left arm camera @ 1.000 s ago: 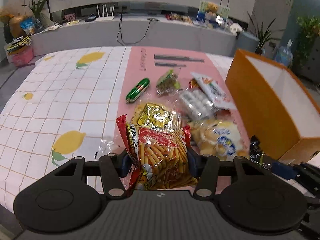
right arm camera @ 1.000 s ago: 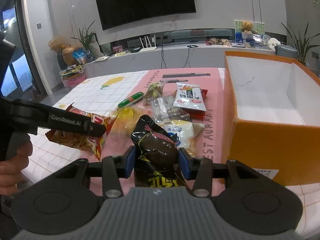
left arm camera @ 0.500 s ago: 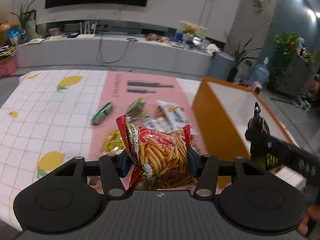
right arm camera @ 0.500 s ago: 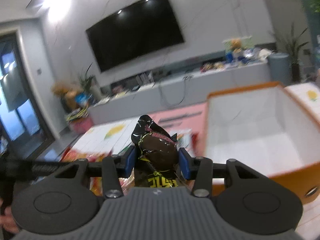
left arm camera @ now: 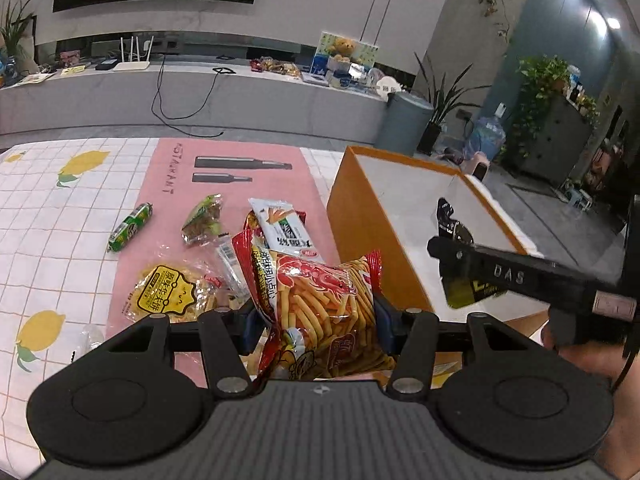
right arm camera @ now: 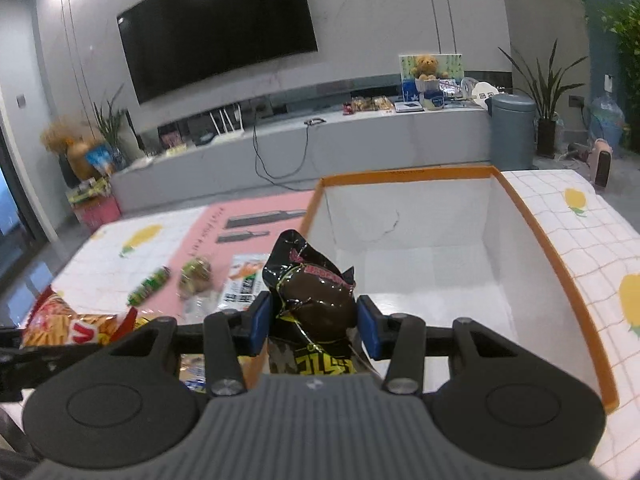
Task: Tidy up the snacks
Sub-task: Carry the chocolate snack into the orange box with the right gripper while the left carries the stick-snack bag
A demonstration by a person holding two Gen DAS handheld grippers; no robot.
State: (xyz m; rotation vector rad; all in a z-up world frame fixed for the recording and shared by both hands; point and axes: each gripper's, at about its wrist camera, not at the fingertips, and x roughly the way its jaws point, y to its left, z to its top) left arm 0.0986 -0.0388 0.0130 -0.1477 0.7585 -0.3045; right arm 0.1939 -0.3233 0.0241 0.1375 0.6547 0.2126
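Both snacks carried toward the orange box (right arm camera: 516,204).
Left gripper (left arm camera: 316,316) clamps the red chip bag (left arm camera: 320,300); right gripper (right arm camera: 316,324) clamps a black packet (right arm camera: 316,300). Next: lower inside, release.

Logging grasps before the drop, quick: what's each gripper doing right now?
Left gripper: closed on the red bag of shrimp sticks.
Right gripper: closed on the black snack packet, at the orange box.

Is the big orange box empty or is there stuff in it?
Empty, as far as shows: the orange box has only bare white floor and walls inside.
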